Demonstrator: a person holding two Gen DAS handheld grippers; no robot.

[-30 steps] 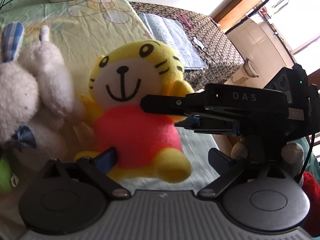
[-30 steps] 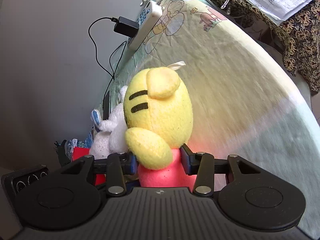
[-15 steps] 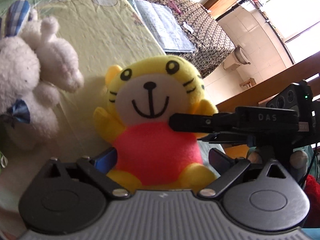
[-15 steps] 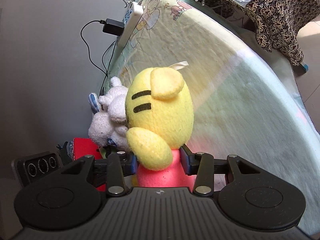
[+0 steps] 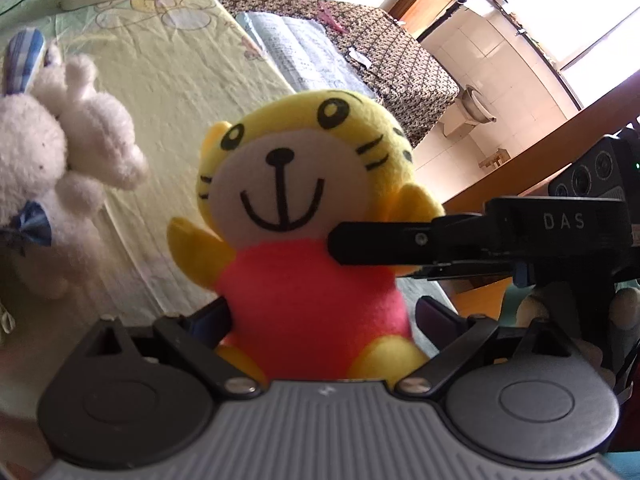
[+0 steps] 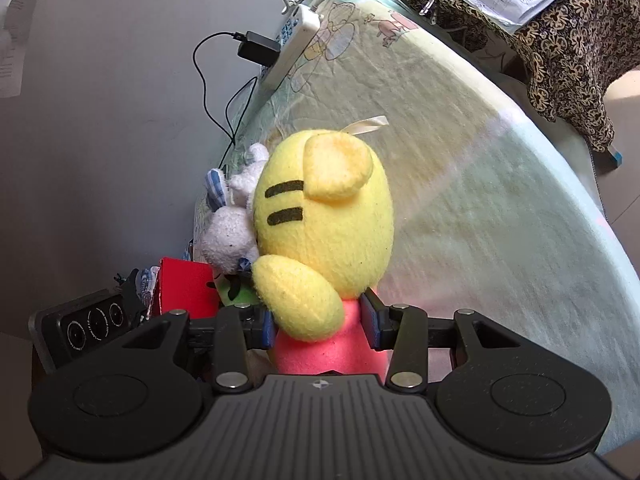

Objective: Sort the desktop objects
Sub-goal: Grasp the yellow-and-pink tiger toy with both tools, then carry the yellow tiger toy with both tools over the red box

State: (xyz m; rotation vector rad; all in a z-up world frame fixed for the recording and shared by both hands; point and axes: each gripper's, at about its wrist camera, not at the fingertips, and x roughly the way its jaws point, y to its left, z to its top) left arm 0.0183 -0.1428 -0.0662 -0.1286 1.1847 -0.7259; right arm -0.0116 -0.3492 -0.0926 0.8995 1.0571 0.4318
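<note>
A yellow tiger plush (image 5: 296,200) with a pink body faces the left wrist camera and hides the table beneath it. My left gripper (image 5: 320,314) is open, one finger on each side of the pink body, with a small gap on the right side. My right gripper (image 5: 352,248) reaches in from the right, and its upper finger lies across the plush's chest. In the right wrist view, the right gripper (image 6: 317,326) is shut on the tiger plush (image 6: 324,216), blue pads pressing the pink waist. A white rabbit plush (image 5: 48,168) sits to the left on the bedspread.
A white power strip (image 6: 296,48) with a black adapter lies at the far end of the pale cartoon bedspread (image 6: 460,168), by the grey wall. Papers (image 5: 296,52) rest on a patterned cloth beyond it. A red box (image 6: 184,292) stands beside the rabbit plush (image 6: 232,232).
The tiger plush has come deeper between my left gripper's fingers and sits nearer that camera. The right gripper kept its hold on the plush throughout. The finger spacing of both looks unchanged.
</note>
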